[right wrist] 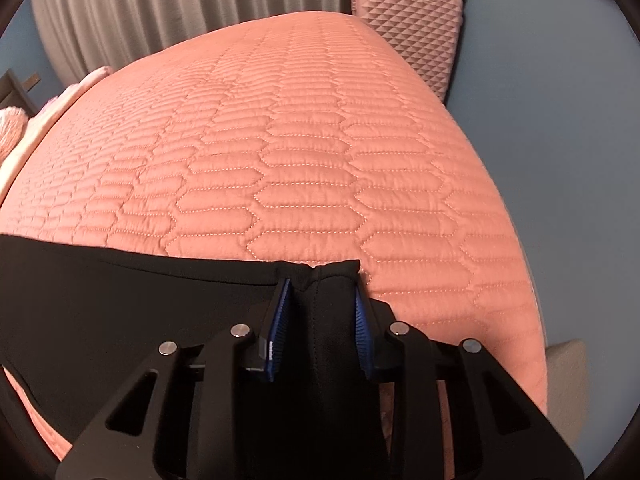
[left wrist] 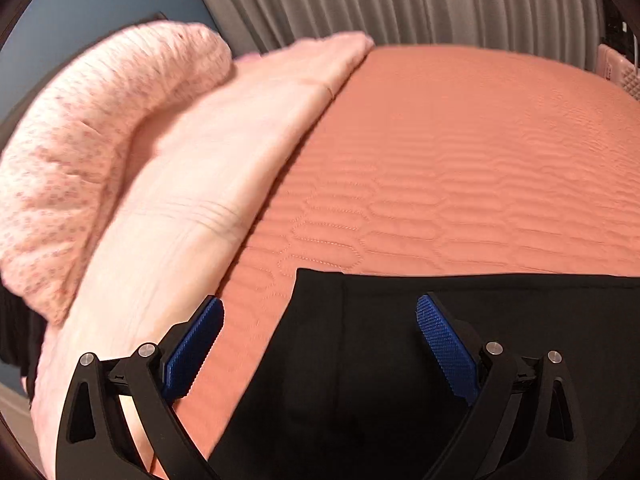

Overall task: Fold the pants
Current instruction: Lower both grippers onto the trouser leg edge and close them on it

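Two tools, one black pants (left wrist: 400,360)

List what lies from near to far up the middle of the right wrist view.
Right gripper with its fingers shut on a bunched edge of the black pants → quilted orange bedspread → pink suitcase and grey curtain behind the bed.

pants (left wrist: 400,360) lie on the bedspread (right wrist: 300,140), pillow (left wrist: 92,152) at left, suitcase (right wrist: 412,28) and curtain (right wrist: 160,8) behind.
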`<state>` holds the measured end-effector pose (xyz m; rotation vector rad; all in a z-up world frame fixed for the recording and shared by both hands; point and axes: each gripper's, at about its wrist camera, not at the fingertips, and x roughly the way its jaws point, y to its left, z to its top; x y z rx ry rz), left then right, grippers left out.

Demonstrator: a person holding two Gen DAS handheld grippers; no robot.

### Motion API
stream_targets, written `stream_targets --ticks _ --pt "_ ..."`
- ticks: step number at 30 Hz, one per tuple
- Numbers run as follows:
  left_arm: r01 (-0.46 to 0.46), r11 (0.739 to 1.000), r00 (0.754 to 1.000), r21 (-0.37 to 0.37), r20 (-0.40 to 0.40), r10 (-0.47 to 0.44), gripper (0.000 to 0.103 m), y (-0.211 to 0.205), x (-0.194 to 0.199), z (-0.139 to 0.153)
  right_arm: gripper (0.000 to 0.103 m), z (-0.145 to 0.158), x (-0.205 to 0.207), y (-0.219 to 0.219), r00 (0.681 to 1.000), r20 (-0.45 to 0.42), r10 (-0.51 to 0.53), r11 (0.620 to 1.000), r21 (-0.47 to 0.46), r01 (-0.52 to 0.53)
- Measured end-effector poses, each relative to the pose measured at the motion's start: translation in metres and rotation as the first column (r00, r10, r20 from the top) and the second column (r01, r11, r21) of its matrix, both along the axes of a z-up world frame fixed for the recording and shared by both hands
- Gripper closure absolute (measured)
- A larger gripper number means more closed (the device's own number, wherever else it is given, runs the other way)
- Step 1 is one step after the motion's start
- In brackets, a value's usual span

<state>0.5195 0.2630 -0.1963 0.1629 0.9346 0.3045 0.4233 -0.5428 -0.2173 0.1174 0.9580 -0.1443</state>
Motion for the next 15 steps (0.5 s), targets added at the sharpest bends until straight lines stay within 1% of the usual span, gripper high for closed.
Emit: stream_targets --ticks 1,2,3,4,5,6,7,8,9,10,11,12,13,15 --pt "0.005 0.999 0.999 -0.048 -0.036 -0.006 0.007 0.009 0.011 -0.009 0.073 0.000 0.000 0.001 1.000 0.001 -0.005 1.000 -0.008 0.005" --pt "-0.006 0.998 0.999 -0.067 -0.054 0.003 0.008 0.016 0.020 -0.018 0.073 -0.001 -0.001 0.003 1.000 0.003 -0.011 1.000 -0.017 0.011" --pt "-0.022 0.997 0.998 -0.070 -0.052 0.018 0.009 0.021 0.028 -0.026 0.072 -0.001 -0.001 0.004 1.000 0.003 -0.016 0.999 -0.028 0.016" --pt "-0.010 0.995 0.998 -0.096 -0.062 0.004 0.009 0.023 0.034 -0.032 0.072 -0.001 0.000 0.006 1.000 0.002 -0.020 0.999 -0.040 0.020" --pt "0.002 0.993 0.998 -0.118 -0.065 -0.010 0.013 0.026 0.037 -0.036 0.072 -0.001 0.001 0.007 1.000 0.001 -0.022 0.999 -0.047 0.022" --pt "0.017 0.990 0.998 -0.139 -0.054 -0.024 0.029 0.024 0.038 -0.037 0.072 0.000 0.001 0.009 1.000 -0.002 -0.025 0.998 -0.058 0.025" --pt "0.038 0.984 0.998 -0.175 -0.040 -0.046 0.050 0.022 0.039 -0.037 0.072 0.000 0.002 0.010 1.000 -0.003 -0.029 0.998 -0.061 0.029" --pt "0.016 0.986 0.998 -0.166 -0.050 -0.025 0.054 0.019 0.040 -0.036 0.072 0.000 0.002 0.010 0.999 -0.003 -0.036 0.998 -0.060 0.036" --pt "0.016 0.984 0.998 -0.175 -0.053 -0.026 0.061 0.016 0.038 -0.036 0.072 0.001 0.002 0.011 0.999 -0.006 -0.040 0.997 -0.069 0.040" --pt "0.029 0.985 0.998 -0.172 -0.047 -0.038 0.067 0.015 0.035 -0.033 0.073 0.001 0.001 0.013 0.999 -0.008 -0.043 0.996 -0.081 0.042" --pt "0.048 0.983 0.998 -0.178 -0.038 -0.056 0.070 0.012 0.029 -0.028 0.074 0.002 0.001 0.015 0.999 -0.010 -0.045 0.995 -0.093 0.044" --pt "0.061 0.979 0.998 -0.196 -0.022 -0.067 0.080 0.017 0.025 -0.021 0.081 0.004 0.000 0.018 0.999 -0.012 -0.044 0.994 -0.102 0.042" --pt "0.074 0.974 0.997 -0.214 -0.004 -0.076 0.082 0.015 0.016 -0.013 0.087 0.006 -0.003 0.020 0.999 -0.010 -0.041 0.994 -0.099 0.040" --pt "0.102 0.970 0.994 -0.221 0.050 -0.094 0.083 0.016 -0.011 0.014 0.093 0.017 -0.012 0.024 1.000 0.007 -0.023 0.995 -0.099 0.024"
